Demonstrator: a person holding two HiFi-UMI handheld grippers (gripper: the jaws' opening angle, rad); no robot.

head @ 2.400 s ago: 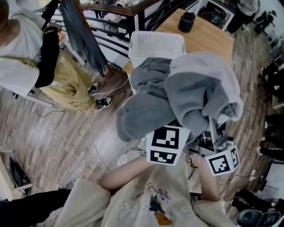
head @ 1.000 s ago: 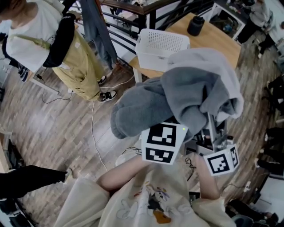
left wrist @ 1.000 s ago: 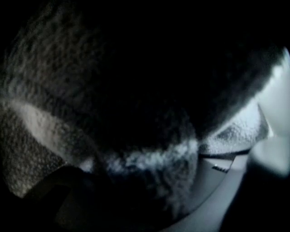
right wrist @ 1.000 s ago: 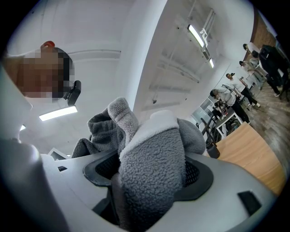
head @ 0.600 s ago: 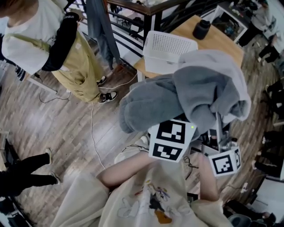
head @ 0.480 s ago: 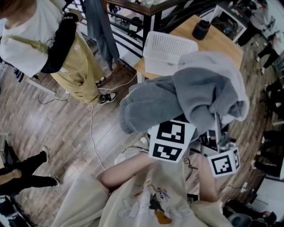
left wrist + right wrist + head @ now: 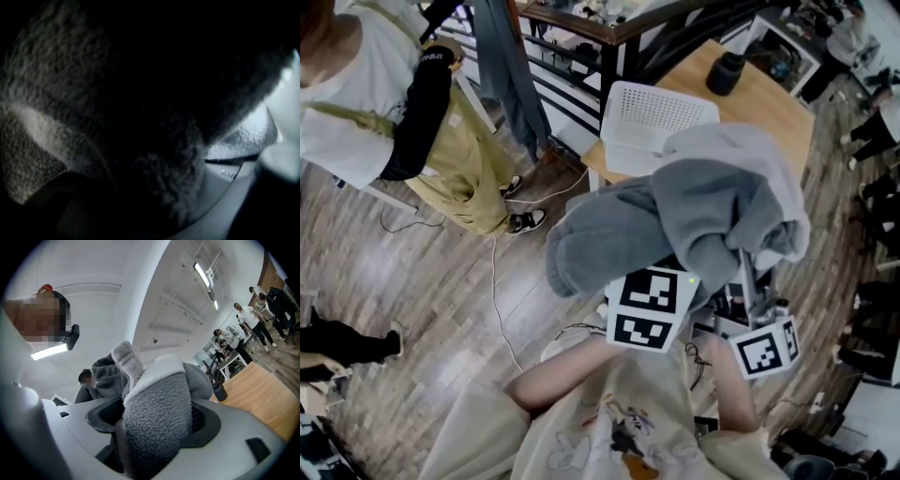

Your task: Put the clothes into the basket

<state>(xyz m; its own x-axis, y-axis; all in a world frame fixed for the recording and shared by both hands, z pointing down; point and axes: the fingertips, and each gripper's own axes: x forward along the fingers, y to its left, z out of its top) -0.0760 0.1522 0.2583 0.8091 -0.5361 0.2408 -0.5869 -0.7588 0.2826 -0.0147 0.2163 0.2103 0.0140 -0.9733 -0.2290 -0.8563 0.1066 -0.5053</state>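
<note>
Grey fleece (image 7: 703, 202) held aloft, near side of white basket (image 7: 652, 108) on far bench (image 7: 769, 103). Left tongs (image 7: 159, 187) and right tongs (image 7: 154, 427) both clamped on fleece. Grips unchanged from second ago; bundle still short of basket, release not due.

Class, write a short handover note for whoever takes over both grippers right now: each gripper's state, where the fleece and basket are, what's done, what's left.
Left gripper: shut on the grey fleece, which smothers its view.
Right gripper: shut on a fold of the same fleece.
Fleece: held up in a bundle above the floor, short of the basket.
Basket: white, on the near corner of the wooden table ahead.
Done: fleece picked up.
Left: carry it over the basket, lower it in, open both grippers.
</note>
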